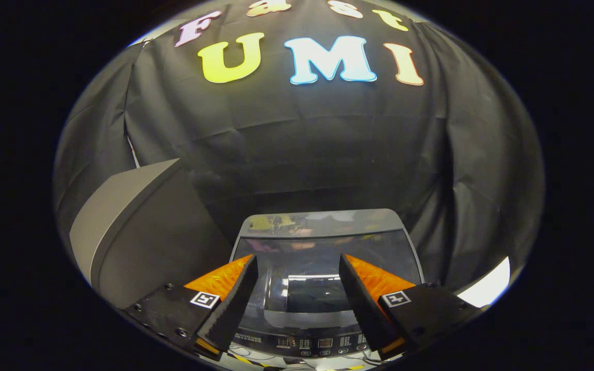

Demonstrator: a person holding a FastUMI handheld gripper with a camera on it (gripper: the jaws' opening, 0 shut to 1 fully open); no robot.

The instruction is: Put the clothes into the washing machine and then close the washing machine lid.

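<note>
A top-loading washing machine (323, 224) stands just ahead of and below my fingers, against the black cloth wall. Its dark glass lid (297, 242) lies down flat over the tub and mirrors the lights above. The control panel (307, 342) with small displays and buttons runs along the near edge, under the fingers. My gripper (297, 256) hovers over the lid, open, with nothing between its fingers. Through the glass between the fingers I see a dark rectangular patch (317, 293); I cannot tell what it is.
A tall grey box-like unit (137, 232) stands close to the left of the washing machine, higher than its lid. Black cloth hangs behind and to the right. A bright white patch (488, 288) shows low on the right.
</note>
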